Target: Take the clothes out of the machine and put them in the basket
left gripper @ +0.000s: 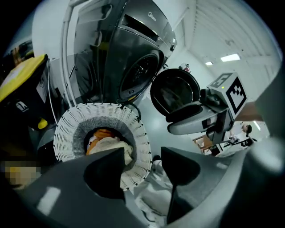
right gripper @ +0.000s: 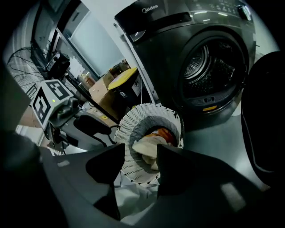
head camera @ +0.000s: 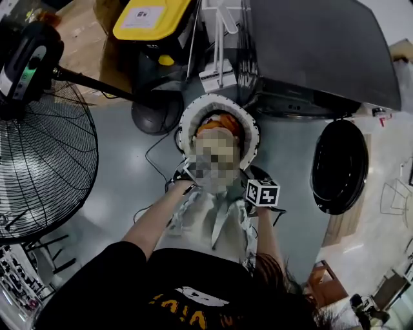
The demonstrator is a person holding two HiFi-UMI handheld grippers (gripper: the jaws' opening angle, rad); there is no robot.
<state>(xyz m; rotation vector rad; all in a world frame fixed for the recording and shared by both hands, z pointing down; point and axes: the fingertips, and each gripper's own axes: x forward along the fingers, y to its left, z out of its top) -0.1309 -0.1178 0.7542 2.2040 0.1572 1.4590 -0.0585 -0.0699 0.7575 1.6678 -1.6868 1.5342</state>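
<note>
A white slatted basket point(head camera: 219, 106) stands on the floor before the dark front-loading machine point(head camera: 316, 51); orange and white clothes point(left gripper: 104, 140) lie in it. A pale garment point(head camera: 213, 222) hangs just in front of the basket, between my two grippers. My left gripper point(head camera: 184, 182) is at the basket's near rim, jaws apart, the pale garment point(left gripper: 153, 191) low in the gap and not pinched. My right gripper point(head camera: 261, 193), with its marker cube, is beside it, jaws also apart over the same garment point(right gripper: 129, 198). The machine's drum point(right gripper: 209, 67) looks empty.
The machine's round door point(head camera: 339, 164) hangs open at the right. A large floor fan point(head camera: 39, 161) stands at the left, its round base point(head camera: 155, 113) behind the basket. A yellow-lidded bin point(head camera: 151, 19) sits at the back, and a cable point(head camera: 151, 155) crosses the floor.
</note>
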